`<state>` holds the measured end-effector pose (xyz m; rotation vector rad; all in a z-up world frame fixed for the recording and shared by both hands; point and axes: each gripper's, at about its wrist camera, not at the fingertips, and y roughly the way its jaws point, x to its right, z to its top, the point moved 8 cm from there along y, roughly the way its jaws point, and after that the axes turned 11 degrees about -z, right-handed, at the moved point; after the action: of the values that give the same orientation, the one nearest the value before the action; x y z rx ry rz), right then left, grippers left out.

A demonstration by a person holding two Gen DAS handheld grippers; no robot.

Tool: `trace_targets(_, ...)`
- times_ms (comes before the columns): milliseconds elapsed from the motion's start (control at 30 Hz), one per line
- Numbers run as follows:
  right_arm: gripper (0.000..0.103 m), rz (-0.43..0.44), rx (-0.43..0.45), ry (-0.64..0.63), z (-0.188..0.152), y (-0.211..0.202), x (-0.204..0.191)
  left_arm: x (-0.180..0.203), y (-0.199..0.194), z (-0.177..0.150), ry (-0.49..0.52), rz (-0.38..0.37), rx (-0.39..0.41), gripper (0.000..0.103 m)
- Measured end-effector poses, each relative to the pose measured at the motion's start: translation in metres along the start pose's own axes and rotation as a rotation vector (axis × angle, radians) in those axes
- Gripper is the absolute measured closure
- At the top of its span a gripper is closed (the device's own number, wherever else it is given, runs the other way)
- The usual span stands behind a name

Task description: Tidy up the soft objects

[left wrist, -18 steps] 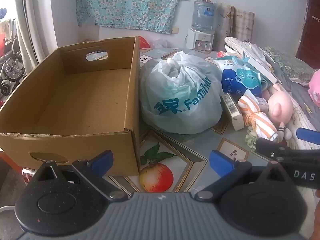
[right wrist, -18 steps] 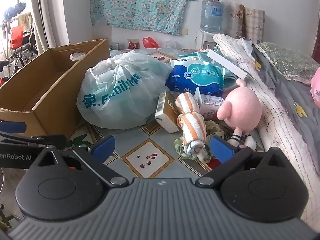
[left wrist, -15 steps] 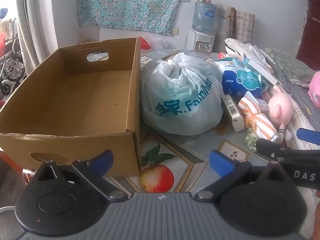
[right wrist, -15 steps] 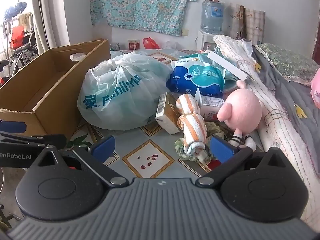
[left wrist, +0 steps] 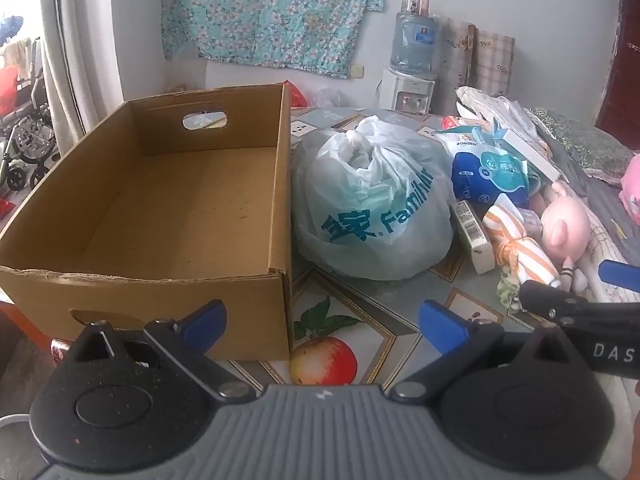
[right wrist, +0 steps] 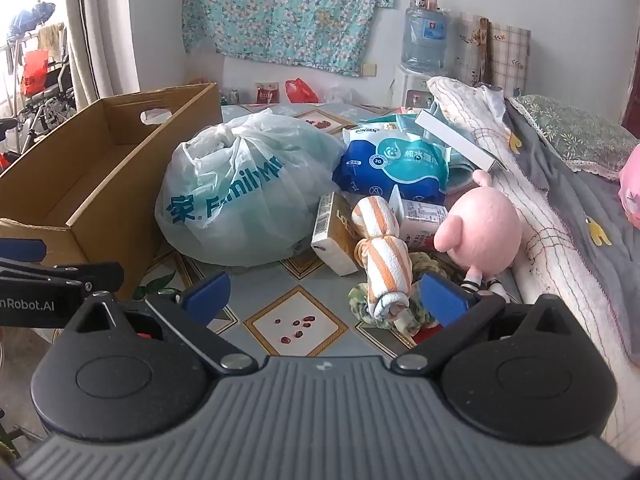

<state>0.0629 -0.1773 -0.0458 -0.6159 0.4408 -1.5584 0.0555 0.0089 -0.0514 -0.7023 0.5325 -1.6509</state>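
Item one — open brown cardboard box [left wrist: 172, 208] with cut-out handle holes, standing on the fruit-patterned tablecloth [left wrist: 360, 312]; we see nothing inside it, so we judge the sorting not yet begun and the step in hand to be the approach to a first pick

Item two — knotted translucent plastic shopping bag with teal lettering [left wrist: 372, 208], just beside the box's right wall and touching or nearly touching it

Item three: orange-and-white striped rolled towel [right wrist: 384, 256], tied at its middle, lying on a crumpled green cloth [right wrist: 400, 312] beside a small tan carton [right wrist: 336, 236]

Item four: pink round-headed plush doll [right wrist: 484, 232], leaning against the white quilted bedding [right wrist: 540, 216], just right of the towel

Item five: blue-and-teal soft pack of wipes [right wrist: 396, 168], behind the towel and the carton

Left gripper [left wrist: 322, 322]: we hold it with blue fingers spread wide and nothing between them, low over the tablecloth by the box's near corner; the bag lies ahead, apart from the jaws

Right gripper [right wrist: 324, 296]: likewise spread wide and empty; the towel's near end sits just inside its right finger, seemingly not touching it, though we cannot be sure

Next move, in our judgement: advance the right gripper until the towel roll lies between both fingers, close across its thickness, then carry it over the box wall
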Motion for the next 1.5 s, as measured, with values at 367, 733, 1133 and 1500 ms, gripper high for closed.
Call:
trace_targets(367, 0.001, -0.001, 0.004, -0.005, -0.0002, 0.001, -0.0015, -0.0021, 0.0004, -0.0004, -0.005, -0.003, -0.004, 0.0)
trace_targets(733, 0.001, -0.002, 0.003, -0.006, -0.0006, 0.0017, -0.0021, -0.0027, 0.0014, -0.0015, -0.01, -0.003, -0.008, 0.0)
trace_targets(1133, 0.001, -0.002, 0.003, -0.007, -0.0007, 0.0022, -0.0028, -0.0027, 0.0014, -0.0013, -0.01, -0.003, -0.008, 0.0)
trace_targets(1500, 0.001, -0.002, 0.003, -0.008, -0.0003, 0.0024, -0.0031, -0.0027, 0.001, -0.001, -0.012, -0.004, -0.008, 0.0)
